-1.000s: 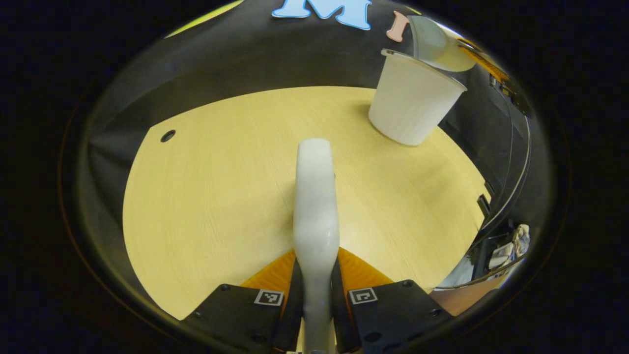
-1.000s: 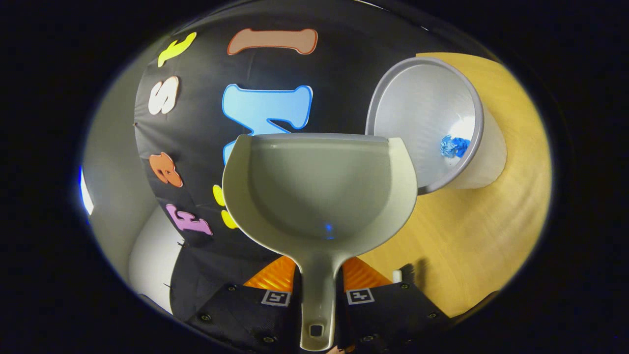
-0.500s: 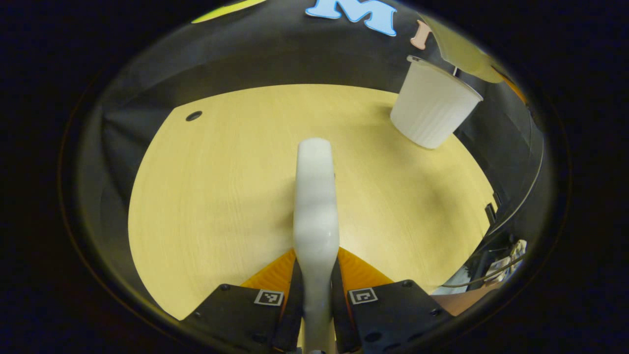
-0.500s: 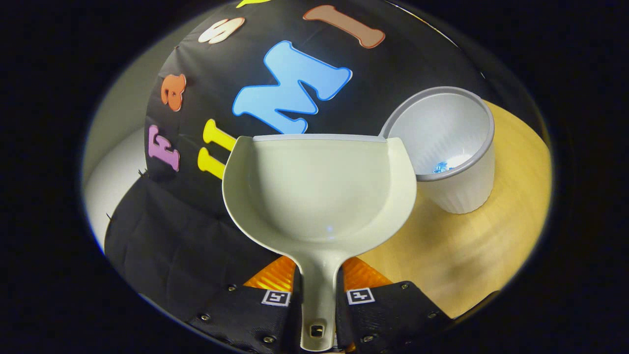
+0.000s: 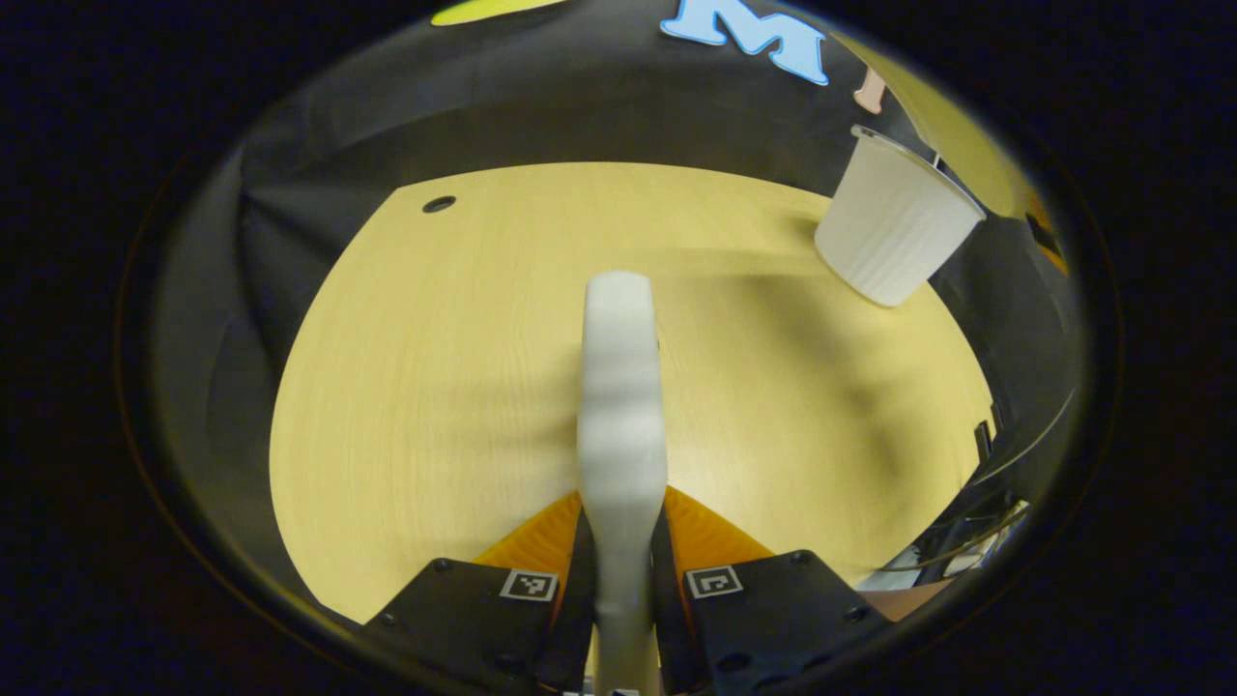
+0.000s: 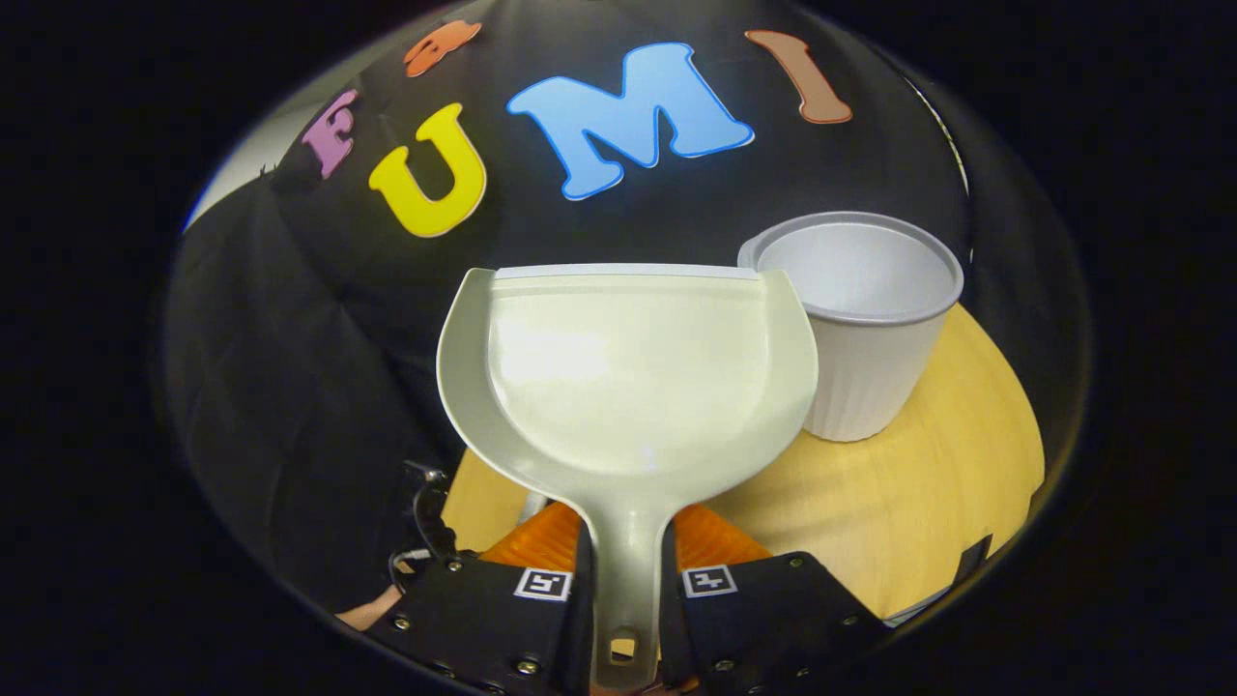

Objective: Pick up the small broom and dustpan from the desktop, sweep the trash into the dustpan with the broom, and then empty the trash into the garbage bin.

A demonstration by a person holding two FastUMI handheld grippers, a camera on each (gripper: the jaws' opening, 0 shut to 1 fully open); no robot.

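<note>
The dustpan (image 6: 623,372), seemingly empty, is clamped by its handle in the right gripper (image 6: 623,580); the bin (image 6: 855,319) stands at two o'clock. The broom (image 5: 621,387) is gripped by the left gripper (image 5: 621,580). Both are best lowered flat onto the table (image 5: 435,387) before release.

You have swung the dustpan (image 6: 623,372) back away from the garbage bin (image 6: 860,319): a second ago its lip hung at the bin's mouth, tipped so you looked down inside at the blue trash; now the pan is level beside the bin, and the bin stands upright on the desktop (image 6: 918,493) with its inside hidden. In the left gripper view, the bin (image 5: 894,232) has slid farther off toward the upper right from the broom (image 5: 621,406).
</note>
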